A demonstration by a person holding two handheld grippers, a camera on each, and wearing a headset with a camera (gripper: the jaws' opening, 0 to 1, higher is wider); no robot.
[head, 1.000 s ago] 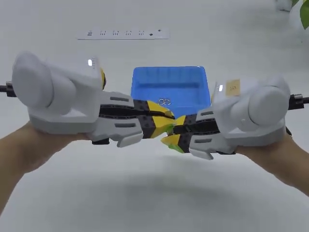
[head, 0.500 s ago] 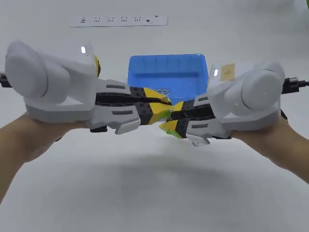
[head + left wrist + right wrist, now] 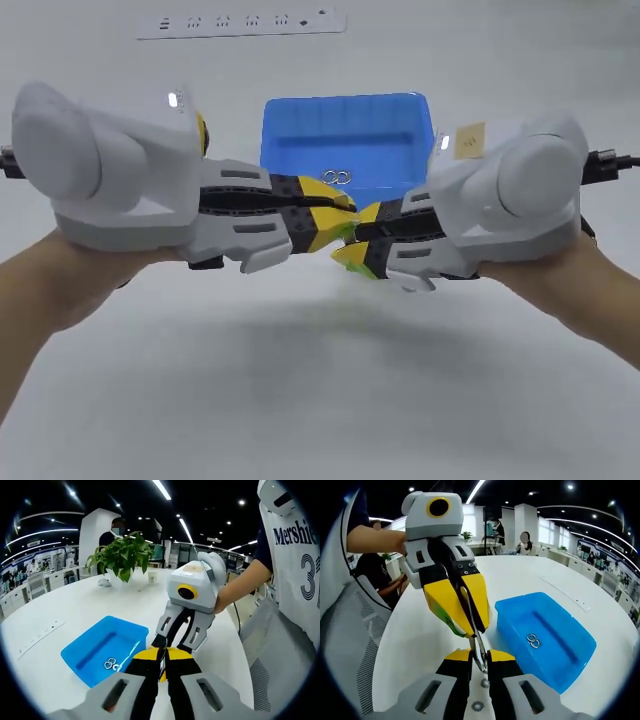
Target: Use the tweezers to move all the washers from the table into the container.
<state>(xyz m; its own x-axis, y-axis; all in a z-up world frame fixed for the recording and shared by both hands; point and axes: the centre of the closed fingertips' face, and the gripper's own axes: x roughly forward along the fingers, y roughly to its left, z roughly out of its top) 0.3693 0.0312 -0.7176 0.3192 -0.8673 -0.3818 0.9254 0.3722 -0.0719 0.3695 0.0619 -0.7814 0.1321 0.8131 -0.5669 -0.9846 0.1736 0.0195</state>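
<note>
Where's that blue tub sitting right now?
In the head view the blue container sits on the white table just beyond the left gripper and right gripper, with a power strip farther back and two washers inside.

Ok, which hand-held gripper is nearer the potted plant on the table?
Right. The left hand-held gripper faces the potted plant from further back; the right hand-held gripper sits ahead of it, on the plant's side.

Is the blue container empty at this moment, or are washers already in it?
Not empty: two washers lie side by side inside the blue container. Two more washers wait on the table.
</note>
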